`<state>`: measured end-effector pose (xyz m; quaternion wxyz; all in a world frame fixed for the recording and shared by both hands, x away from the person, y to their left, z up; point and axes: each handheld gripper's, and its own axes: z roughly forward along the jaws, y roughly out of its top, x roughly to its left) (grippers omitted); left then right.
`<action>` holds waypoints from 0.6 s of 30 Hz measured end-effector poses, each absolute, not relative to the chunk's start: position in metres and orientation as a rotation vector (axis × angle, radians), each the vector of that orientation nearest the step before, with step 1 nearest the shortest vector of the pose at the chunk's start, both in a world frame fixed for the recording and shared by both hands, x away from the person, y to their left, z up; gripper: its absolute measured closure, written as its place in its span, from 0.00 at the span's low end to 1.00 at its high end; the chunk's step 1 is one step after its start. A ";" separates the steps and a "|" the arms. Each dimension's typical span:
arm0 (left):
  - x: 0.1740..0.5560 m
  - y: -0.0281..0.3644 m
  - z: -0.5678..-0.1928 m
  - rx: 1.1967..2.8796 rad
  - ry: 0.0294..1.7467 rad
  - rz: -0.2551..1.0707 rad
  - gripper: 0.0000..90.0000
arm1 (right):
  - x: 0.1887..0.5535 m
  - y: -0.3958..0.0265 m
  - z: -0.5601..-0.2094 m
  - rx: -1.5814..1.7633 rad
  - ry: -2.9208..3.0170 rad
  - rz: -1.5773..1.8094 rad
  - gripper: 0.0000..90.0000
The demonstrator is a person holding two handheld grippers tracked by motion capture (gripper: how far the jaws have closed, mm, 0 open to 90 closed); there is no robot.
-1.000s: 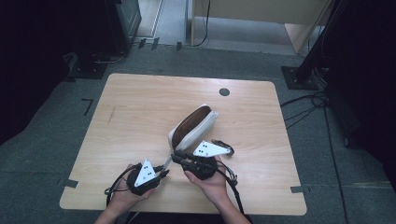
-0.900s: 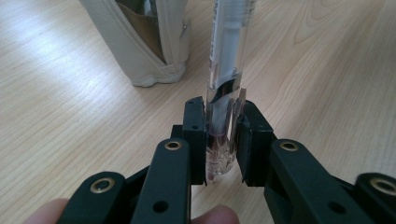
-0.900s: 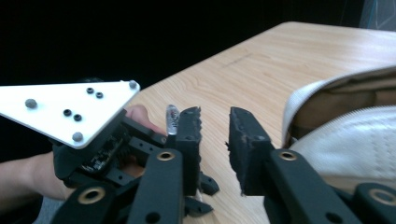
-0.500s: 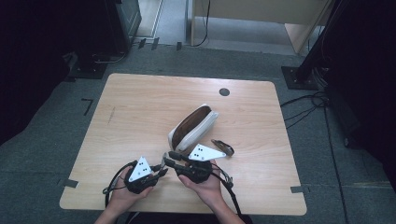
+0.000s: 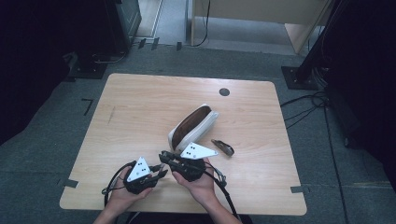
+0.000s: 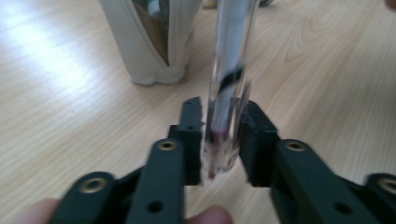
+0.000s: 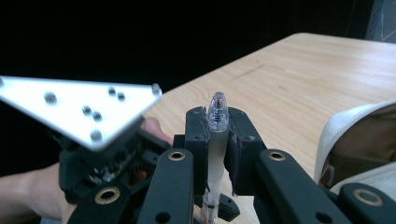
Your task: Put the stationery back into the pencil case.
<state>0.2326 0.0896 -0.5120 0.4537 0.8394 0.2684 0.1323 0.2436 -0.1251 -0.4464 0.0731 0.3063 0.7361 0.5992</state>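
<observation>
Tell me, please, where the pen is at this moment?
The pen is clamped in the right gripper, its clear end between the left gripper's jaws, above the table's near edge, just short of the open pencil case.

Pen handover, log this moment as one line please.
right tool: shut on pen | left tool: jaws just opening around pen tip | pencil case: open on table

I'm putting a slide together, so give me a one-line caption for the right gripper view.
Right gripper clamps a clear plastic pen, red tip up, above the light wooden table.
</observation>
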 end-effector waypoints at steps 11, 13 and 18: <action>0.235 0.115 -0.509 2.043 0.743 0.307 0.41 | 0.252 -0.146 -0.404 0.891 2.090 1.829 0.90; 0.236 0.122 -0.508 2.042 0.764 0.321 0.39 | 0.254 -0.148 -0.400 0.885 2.076 1.832 0.90; 0.238 0.135 -0.509 2.066 0.843 0.353 0.23 | 0.259 -0.159 -0.382 0.886 2.023 1.836 0.90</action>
